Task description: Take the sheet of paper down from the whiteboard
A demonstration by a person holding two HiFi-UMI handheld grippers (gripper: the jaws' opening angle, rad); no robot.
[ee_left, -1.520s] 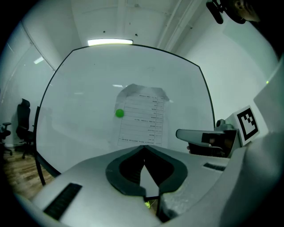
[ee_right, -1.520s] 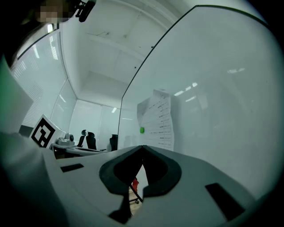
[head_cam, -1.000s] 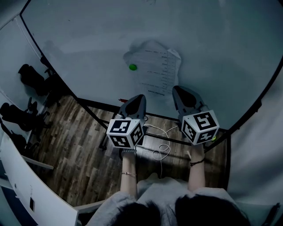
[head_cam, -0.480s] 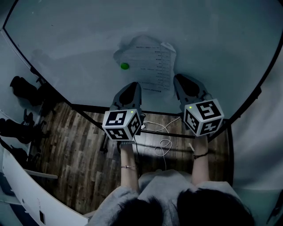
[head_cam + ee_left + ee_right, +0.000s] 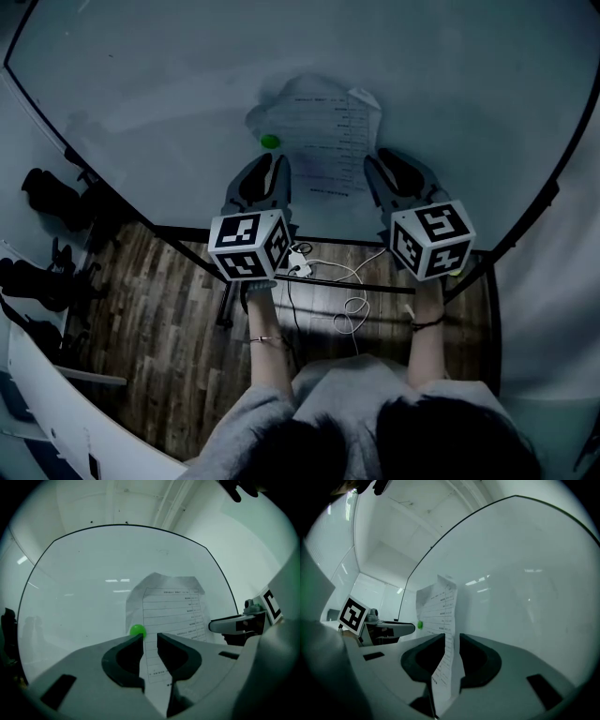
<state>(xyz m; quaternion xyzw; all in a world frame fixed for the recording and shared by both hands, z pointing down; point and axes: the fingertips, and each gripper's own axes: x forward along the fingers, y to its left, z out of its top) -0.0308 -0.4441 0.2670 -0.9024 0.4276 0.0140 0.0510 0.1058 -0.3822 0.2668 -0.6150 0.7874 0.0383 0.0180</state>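
Note:
A printed sheet of paper [image 5: 323, 141] hangs on the whiteboard [image 5: 169, 84], pinned by a green round magnet [image 5: 270, 141] near its left edge. My left gripper [image 5: 269, 167] points level at the board just below the magnet; its jaws are opening, and nothing is pressed between them. In the left gripper view the magnet [image 5: 137, 630] sits just above the left jaw tip of this gripper [image 5: 150, 637], with the paper [image 5: 171, 611] behind. My right gripper [image 5: 452, 637] is shut on the sheet's lower right part [image 5: 440, 606], which curls off the board into the jaws.
The board stands on a dark frame [image 5: 309, 246] over a wood floor [image 5: 159, 319]. White cables [image 5: 337, 291] lie below it. Black office chairs [image 5: 56, 197] stand at the left, and a white desk edge [image 5: 47, 394] runs along the lower left.
My left gripper rose and shifted left until it sat under the green magnet, and its jaws parted from shut. The right gripper stayed at the paper's lower right.

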